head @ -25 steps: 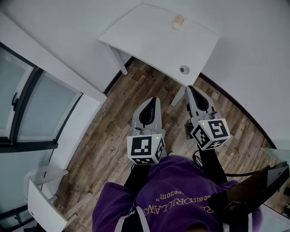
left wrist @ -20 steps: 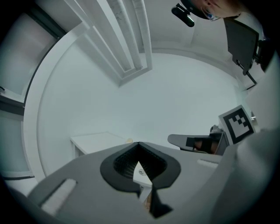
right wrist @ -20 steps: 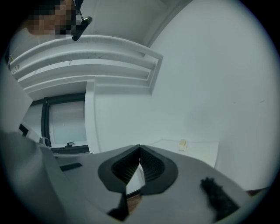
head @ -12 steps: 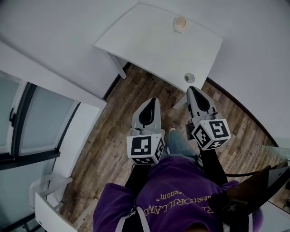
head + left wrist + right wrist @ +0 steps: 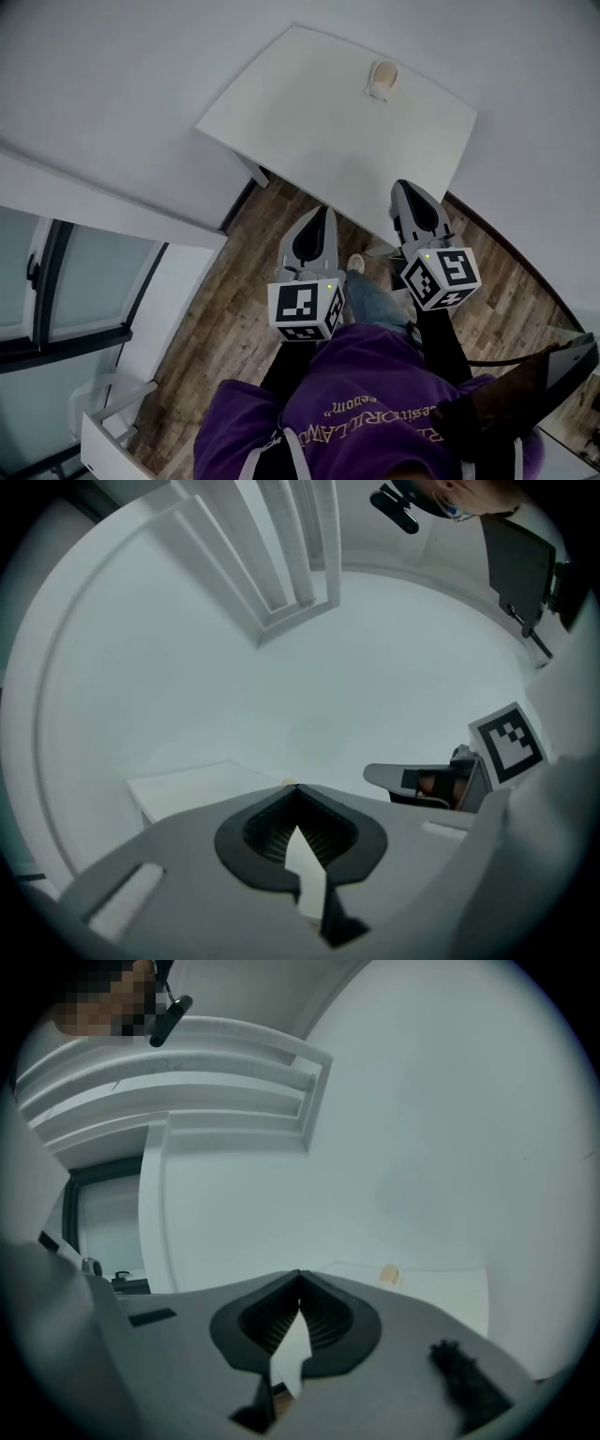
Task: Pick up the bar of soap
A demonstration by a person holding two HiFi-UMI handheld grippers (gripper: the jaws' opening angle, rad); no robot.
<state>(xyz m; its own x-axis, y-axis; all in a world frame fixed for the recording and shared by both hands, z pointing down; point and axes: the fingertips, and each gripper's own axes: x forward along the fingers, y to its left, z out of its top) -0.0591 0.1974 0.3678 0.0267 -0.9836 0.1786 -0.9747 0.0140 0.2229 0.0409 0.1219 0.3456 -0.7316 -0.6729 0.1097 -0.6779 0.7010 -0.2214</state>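
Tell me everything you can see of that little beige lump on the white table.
The small beige oval bar of soap looks rounded, with a paler lower end. It lies alone near the far edge of the white rectangular table, close to the wall. Only the tabletop touches it; finer detail is too small to tell.

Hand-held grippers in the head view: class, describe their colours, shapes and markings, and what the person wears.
The left grey hand-held gripper and the right grey hand-held gripper each taper to a point, with black-lined jaws and a white cube of black square markers. The person wears a purple printed sweatshirt.
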